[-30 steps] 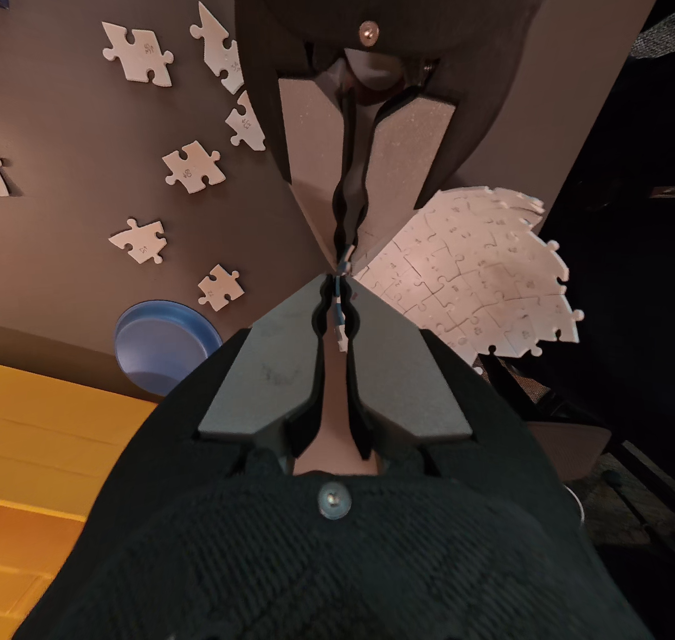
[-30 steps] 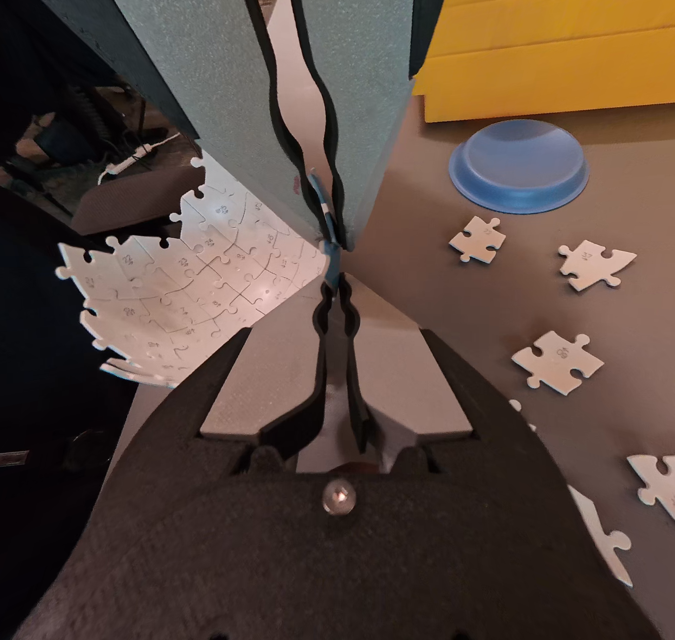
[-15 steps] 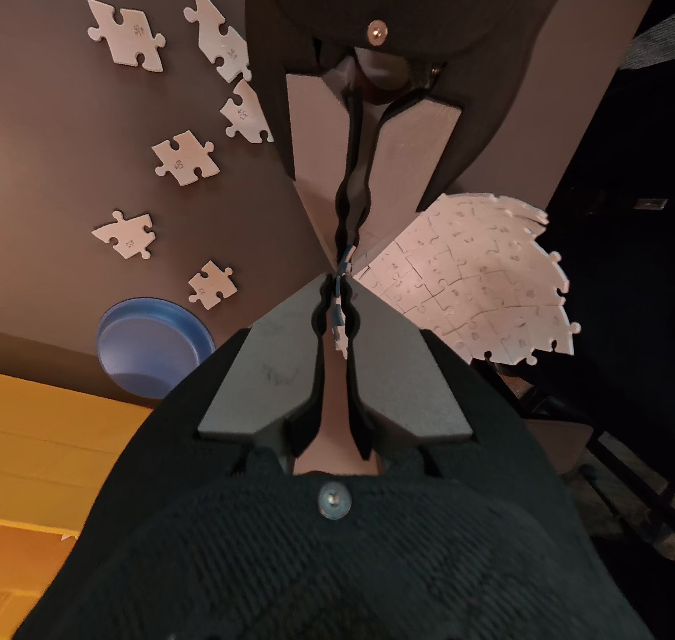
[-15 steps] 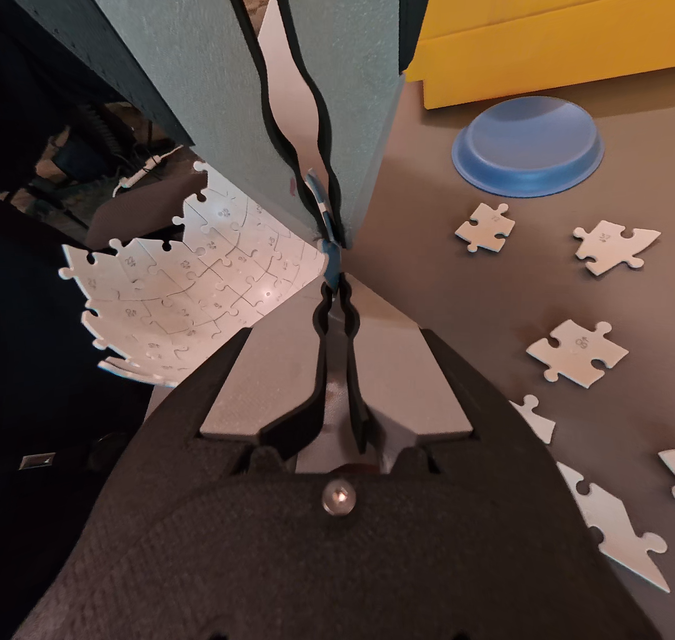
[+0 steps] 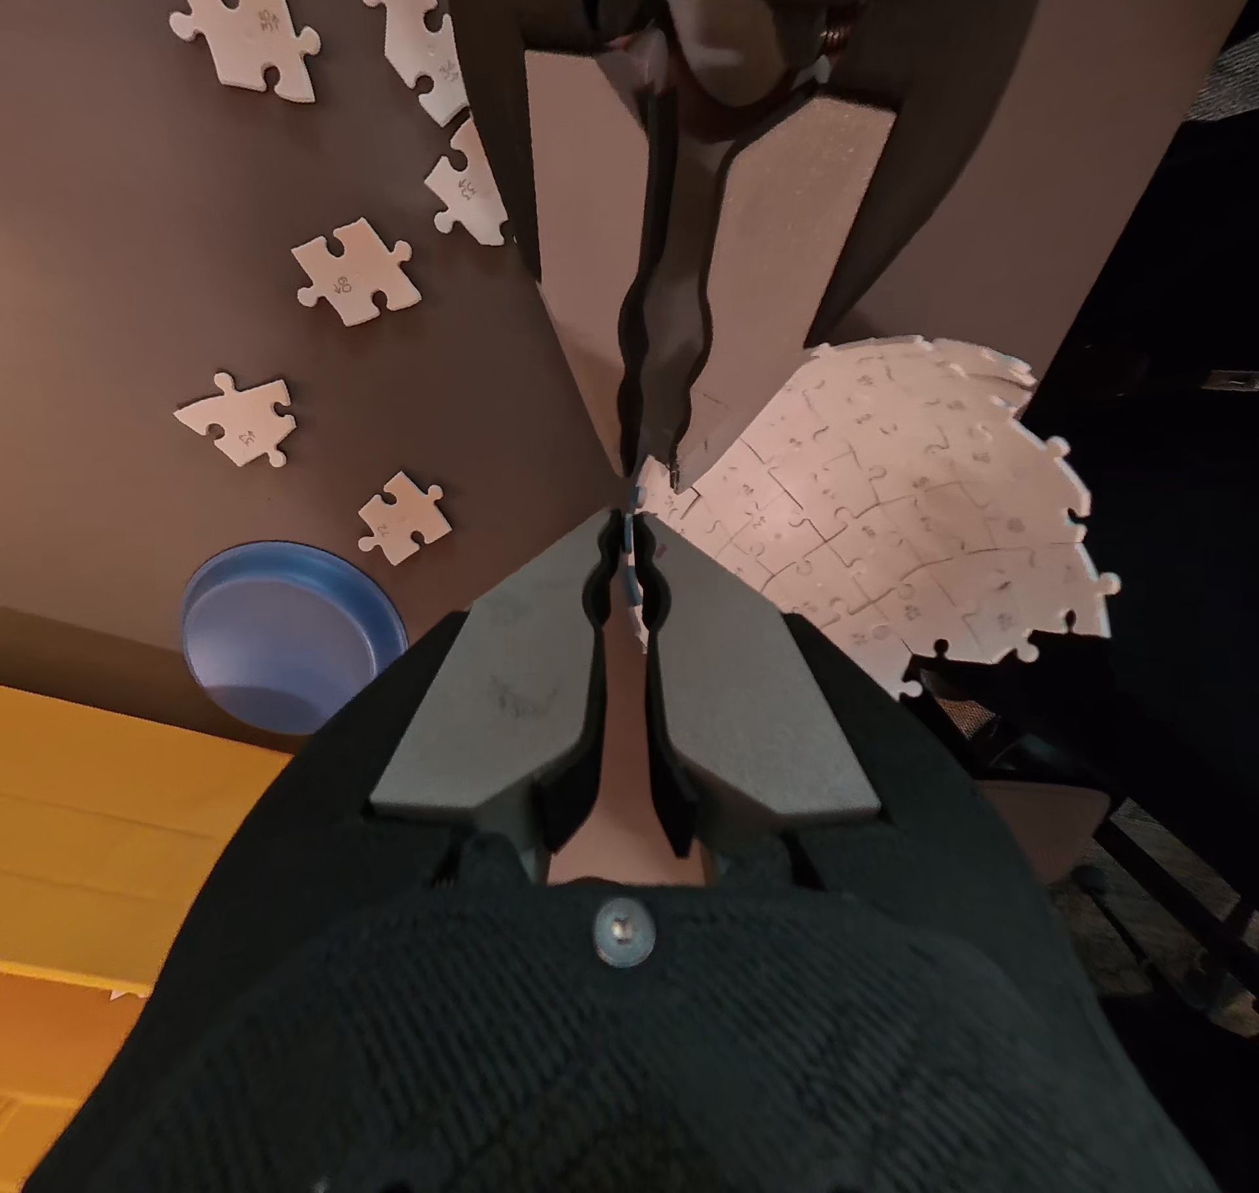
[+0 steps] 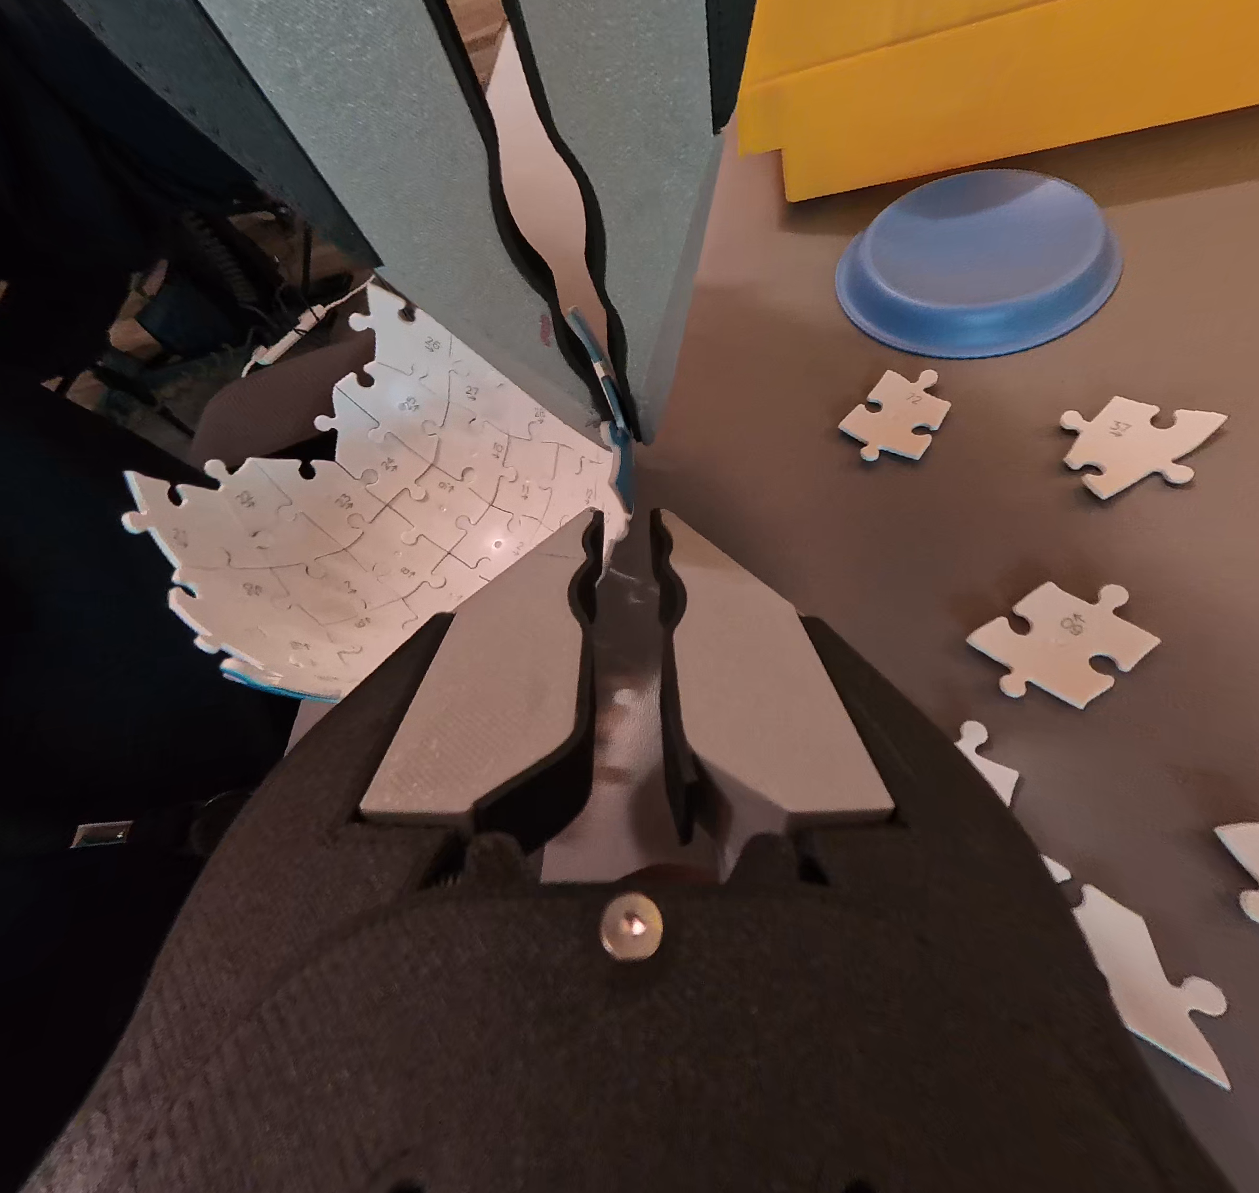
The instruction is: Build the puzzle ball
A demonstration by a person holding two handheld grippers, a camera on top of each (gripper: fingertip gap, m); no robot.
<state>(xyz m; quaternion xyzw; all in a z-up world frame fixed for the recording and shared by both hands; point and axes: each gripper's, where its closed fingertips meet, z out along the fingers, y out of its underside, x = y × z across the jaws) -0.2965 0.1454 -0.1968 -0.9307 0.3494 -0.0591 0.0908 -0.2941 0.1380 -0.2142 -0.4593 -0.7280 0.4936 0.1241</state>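
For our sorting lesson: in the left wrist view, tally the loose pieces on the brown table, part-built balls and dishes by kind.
Loose pieces: 6
Part-built ball: 1
Blue dish: 1
Total: 8

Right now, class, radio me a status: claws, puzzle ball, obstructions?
Left claw shut on half-built puzzle ball rim. Right claw open, tips beside same rim. Loose pieces, blue dish lie aside; nothing blocking.

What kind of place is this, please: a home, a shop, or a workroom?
Probably a workroom or lab, not a home. A plain grey-brown tabletop holds loose white puzzle pieces and an upturned blue plastic dish. Yellow boards lie behind them, and chair legs with cables show past the table edge.
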